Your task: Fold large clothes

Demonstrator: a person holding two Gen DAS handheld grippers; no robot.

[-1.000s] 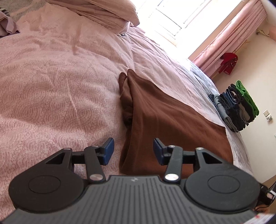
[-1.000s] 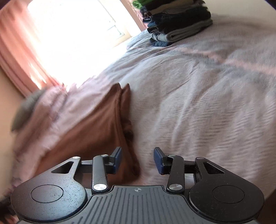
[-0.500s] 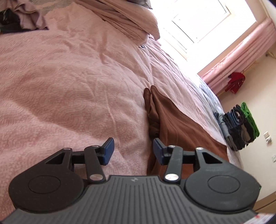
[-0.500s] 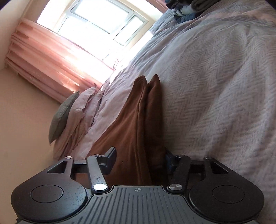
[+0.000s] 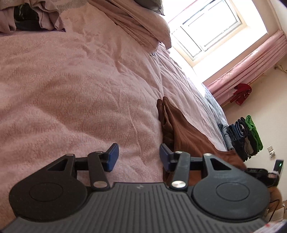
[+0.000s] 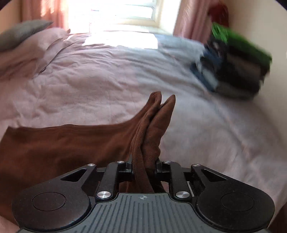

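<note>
A brown garment (image 5: 183, 132) lies folded lengthwise on the pink bedspread (image 5: 71, 93). In the right wrist view its bunched end (image 6: 152, 125) rises off the bed, pinched in my right gripper (image 6: 143, 168), whose jaws are closing on the cloth; the rest of the brown cloth (image 6: 53, 143) spreads flat to the left. My left gripper (image 5: 139, 156) hovers open over bare bedspread, just left of the garment's long edge, with nothing between its blue pads (image 5: 113, 156).
A stack of folded clothes (image 5: 245, 138), green on top, sits at the bed's far corner, blurred in the right wrist view (image 6: 238, 71). Pillows (image 5: 143, 23) and a rumpled cloth (image 5: 35, 16) lie at the head. Window and pink curtains (image 5: 251, 61) stand behind.
My right gripper has come onto the garment's end, closed on it and lifted it while rolling. My left gripper has slid left off the garment onto bare bedspread, still open.
</note>
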